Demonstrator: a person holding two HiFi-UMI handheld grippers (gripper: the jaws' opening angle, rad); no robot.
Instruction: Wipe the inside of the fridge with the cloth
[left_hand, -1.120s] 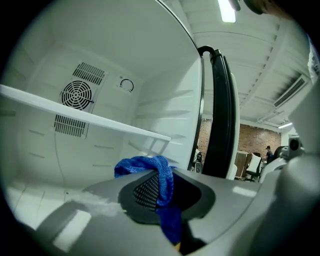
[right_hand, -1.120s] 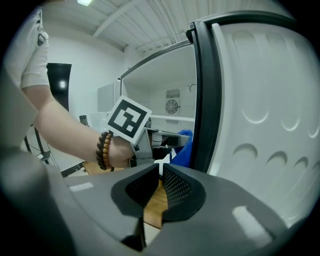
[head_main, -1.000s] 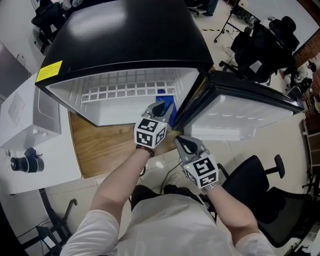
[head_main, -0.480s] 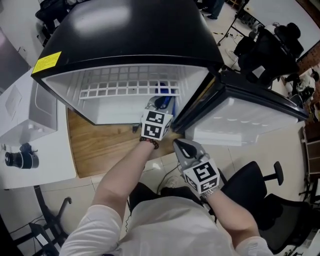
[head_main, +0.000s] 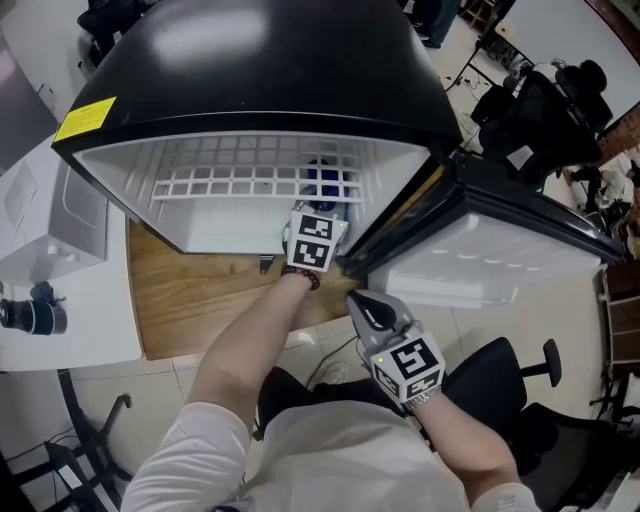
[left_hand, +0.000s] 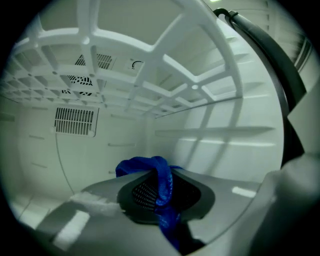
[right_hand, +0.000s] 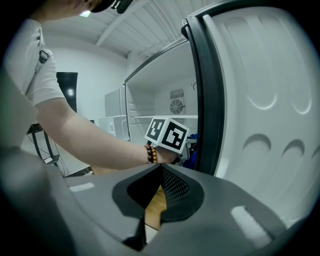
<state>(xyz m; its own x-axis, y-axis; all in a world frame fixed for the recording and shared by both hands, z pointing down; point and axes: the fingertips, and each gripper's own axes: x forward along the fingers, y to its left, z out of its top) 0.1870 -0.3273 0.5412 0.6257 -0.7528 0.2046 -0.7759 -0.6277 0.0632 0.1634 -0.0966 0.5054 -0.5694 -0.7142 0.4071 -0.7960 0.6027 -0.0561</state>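
The left gripper was clamped tight on the blue cloth, a fold of it bunched over the closed jaws and hanging clear of every surface. It reached under the white shelf, toward that shelf's right end and near the fridge's right wall. The right gripper was shut on nothing and hung outside, just below the open door's edge.

I judged the step to be the approach for a wipe, with the cloth carried in but not yet pressed to anything. The next move called for laying the cloth against a wall or the floor of the compartment and dragging it along.

Compared with a second earlier, the left gripper had gone from the fridge's front edge deeper inside, while the right one had stayed put.
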